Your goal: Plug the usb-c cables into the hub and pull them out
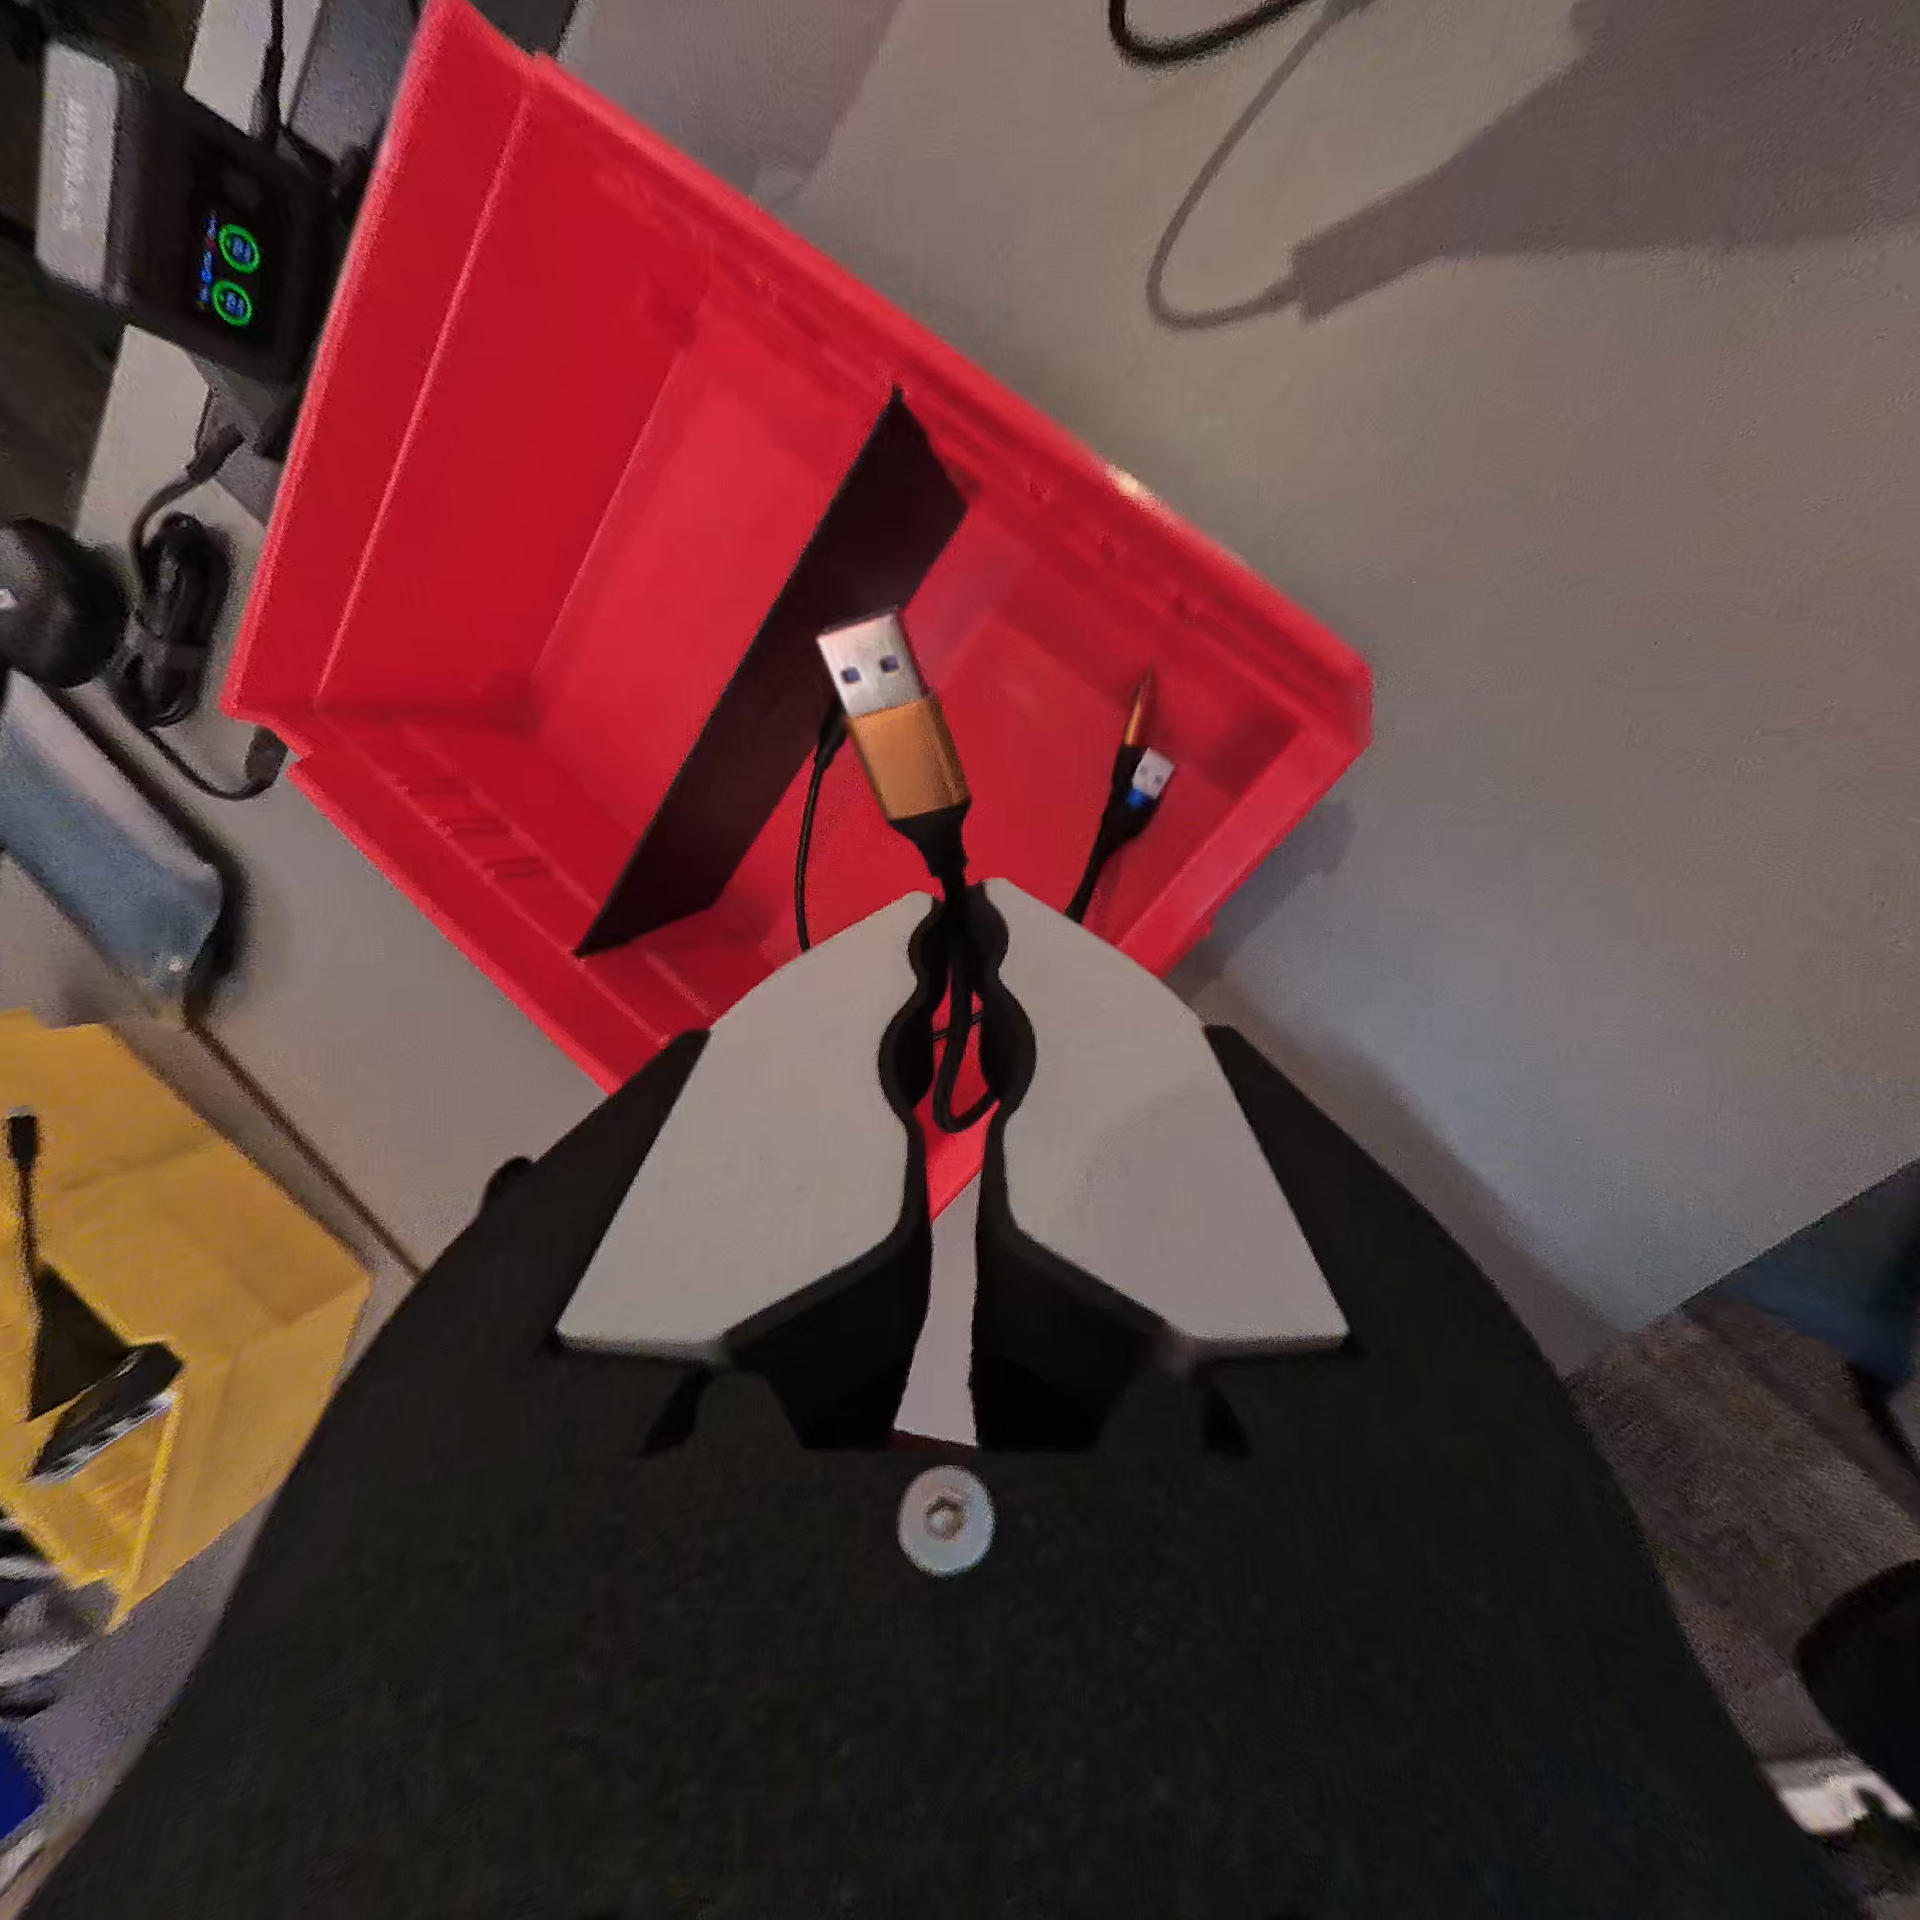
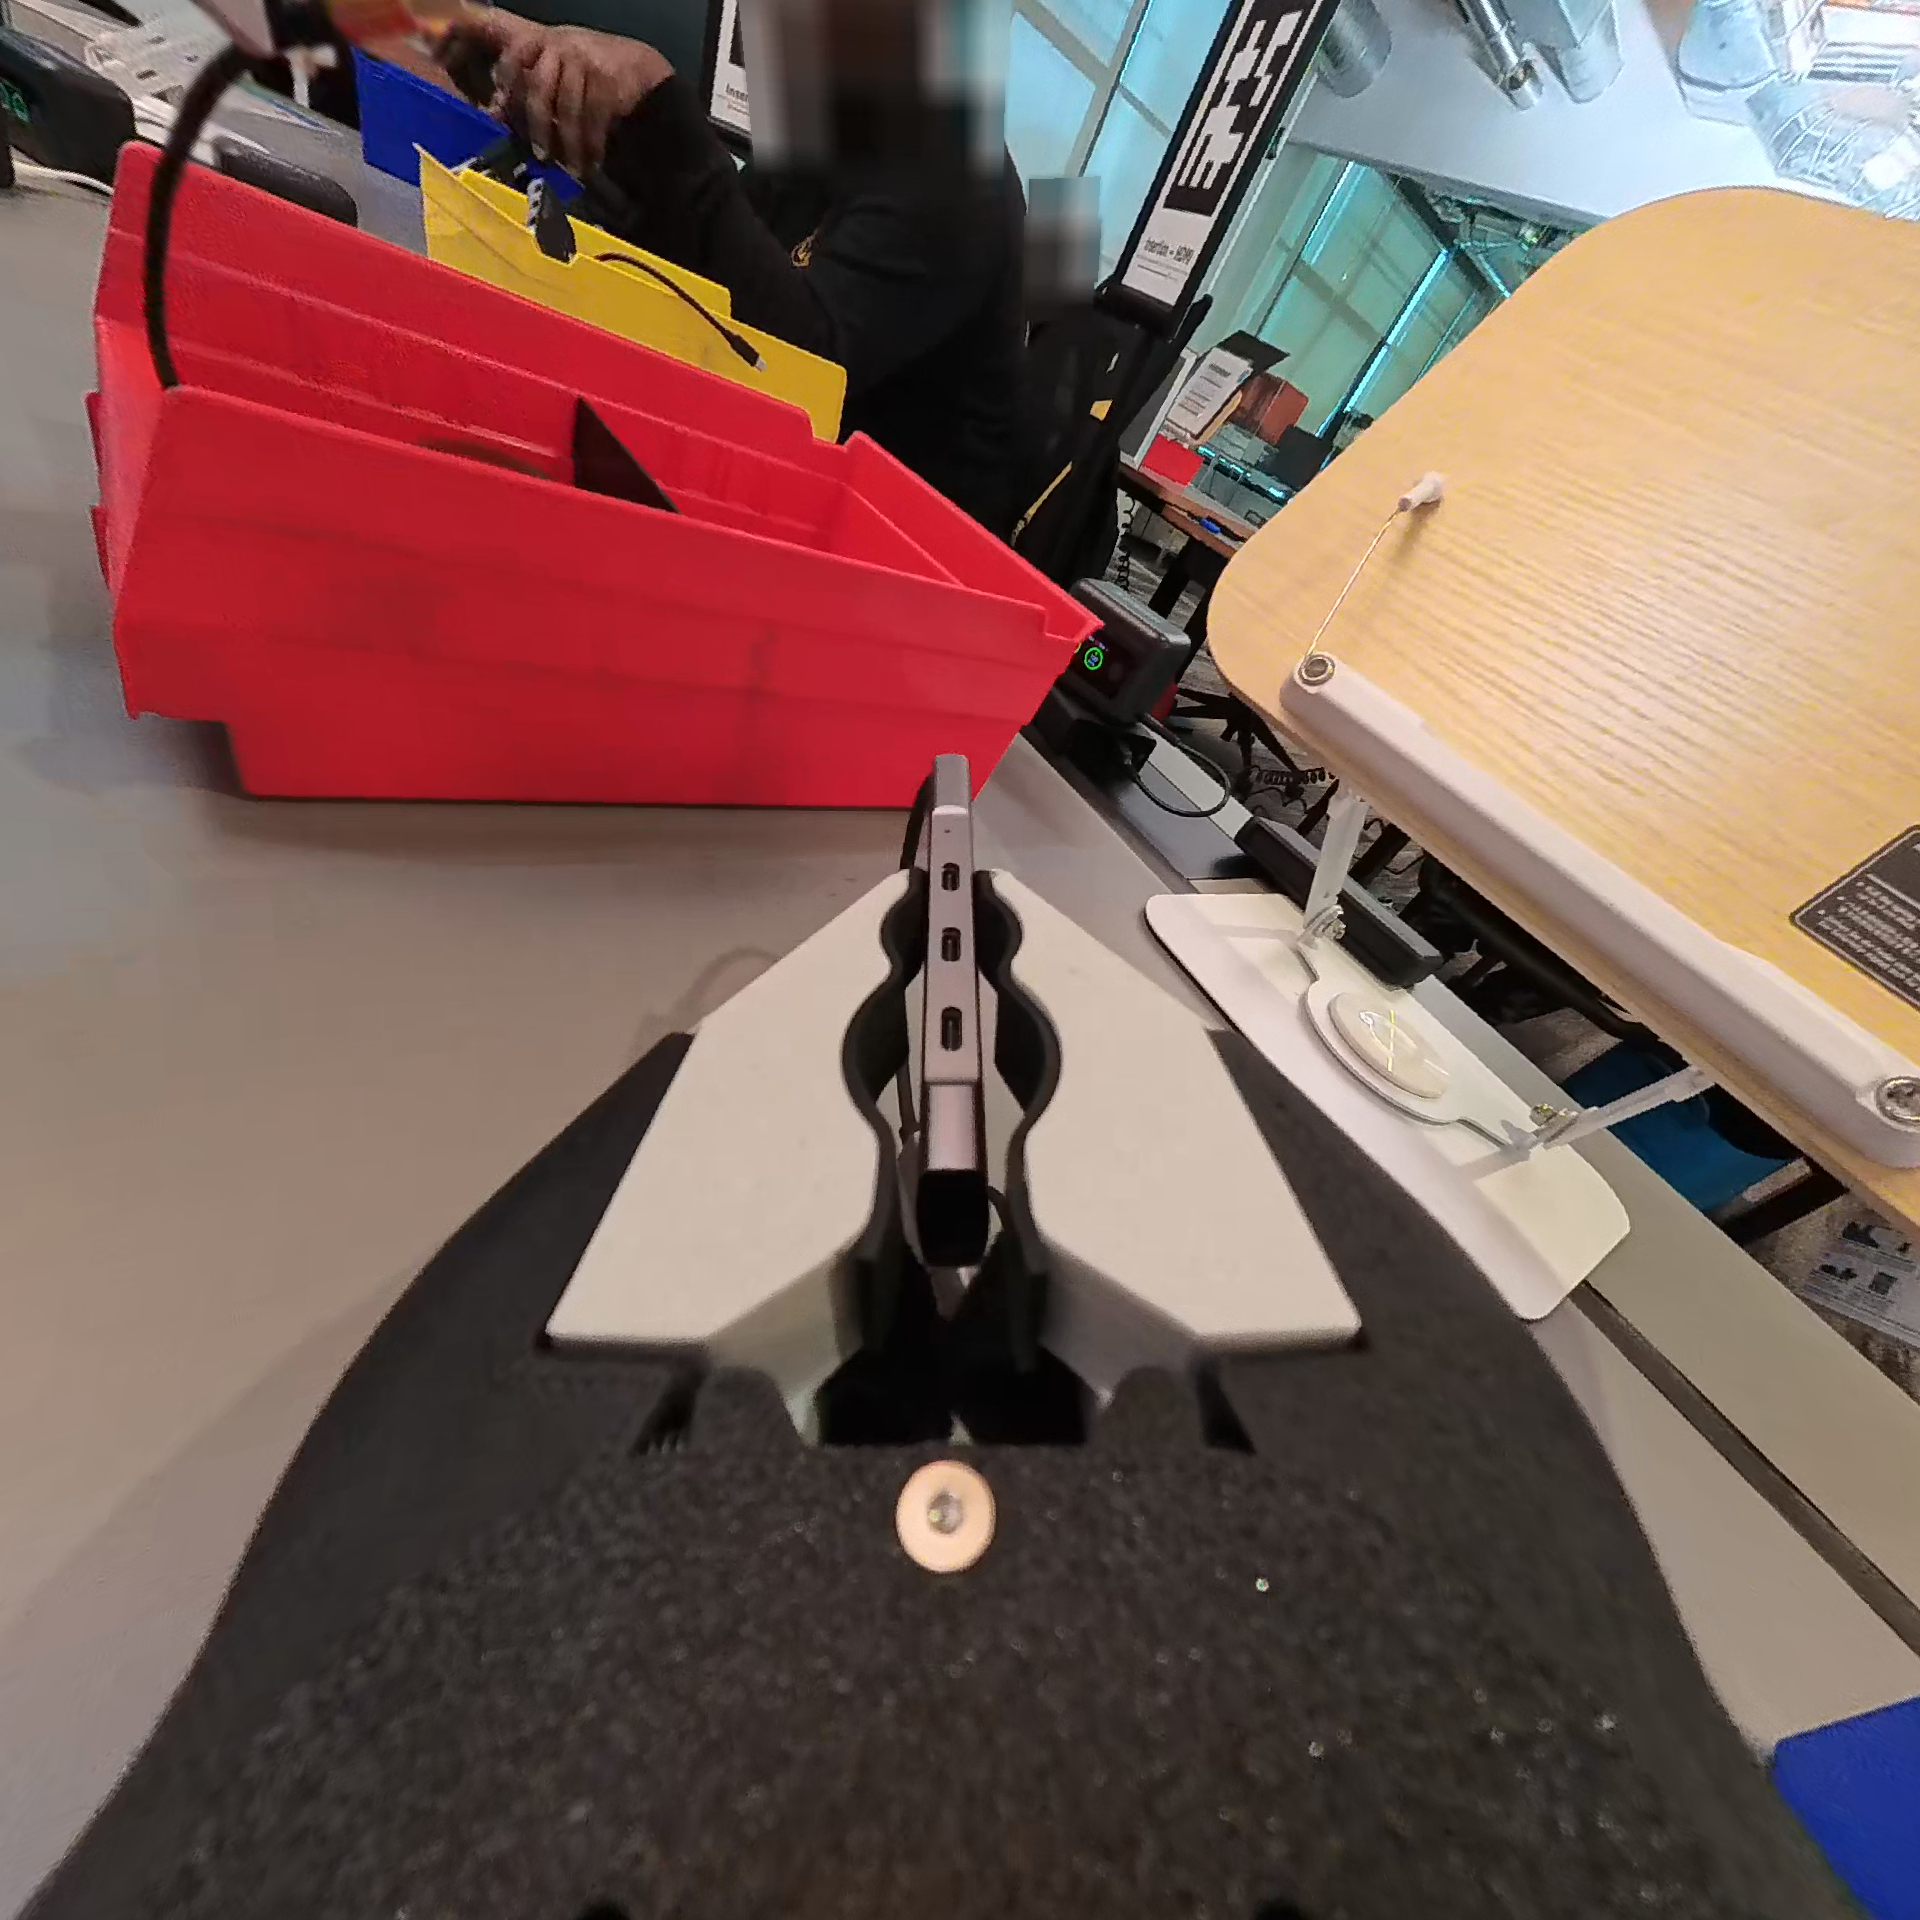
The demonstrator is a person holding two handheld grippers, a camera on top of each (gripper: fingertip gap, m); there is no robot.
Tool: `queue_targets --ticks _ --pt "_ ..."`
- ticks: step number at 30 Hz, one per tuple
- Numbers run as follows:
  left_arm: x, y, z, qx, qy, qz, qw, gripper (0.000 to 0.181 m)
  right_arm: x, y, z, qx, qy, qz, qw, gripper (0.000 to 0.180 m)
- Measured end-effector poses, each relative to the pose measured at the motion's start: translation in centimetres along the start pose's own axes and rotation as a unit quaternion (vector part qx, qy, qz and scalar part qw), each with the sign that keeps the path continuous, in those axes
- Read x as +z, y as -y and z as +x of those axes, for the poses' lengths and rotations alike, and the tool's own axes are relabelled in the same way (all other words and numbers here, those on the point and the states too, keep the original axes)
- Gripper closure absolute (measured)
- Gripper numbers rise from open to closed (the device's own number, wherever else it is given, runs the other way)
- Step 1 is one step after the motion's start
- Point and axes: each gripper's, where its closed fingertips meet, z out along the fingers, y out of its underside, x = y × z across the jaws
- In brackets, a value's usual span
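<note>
Overhead, the left wrist view looks down on a grey table (image 1: 1558, 623) with a large red plastic bin (image 1: 499, 499) as the main landmark. A black divider panel (image 1: 790, 675) stands upright inside the bin, splitting it into compartments. Beside the bin's far side sits a yellow bin (image 1: 187, 1278) holding a small black adapter; a dark power unit with green ring displays (image 1: 234, 275) lies off another side of the bin.

The left gripper (image 1: 958, 914) hangs above the red bin, its two grey fingers closed tightly on a black braided cable (image 1: 951, 894). That cable's orange-sleeved USB plug (image 1: 894, 717) sticks out past the fingertips, metal end pointing away. A second orange-tipped plug (image 1: 1141, 748) with its black cord lies in the bin compartment below, on the right of the divider.

From the right wrist view, the red bin (image 2: 520, 644) sits on the table ahead, with the yellow bin (image 2: 623, 281) behind it. A tilted wooden board on a white stand (image 2: 1610, 540) rises to the bin's right. A person in dark clothing (image 2: 883, 291) stands behind the bins.

The right gripper (image 2: 951, 883) is held just in front of the red bin, fingers clamped on a slim grey hub (image 2: 951, 966) held on edge, showing three small oval ports.
</note>
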Motion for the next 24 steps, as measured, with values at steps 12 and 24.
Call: queue_targets --ticks 12,24 --pt "-14.9 5.6 -0.4 -0.079 0.099 0.218 0.968 0.179 -0.4 0.4 0.8 -0.003 -0.022 0.012 1.000 0.171" --pt "-5.7 4.8 9.6 -0.284 -0.019 0.273 0.919 0.179 -0.2 0.6 0.1 -0.045 -0.026 0.011 0.999 0.171"
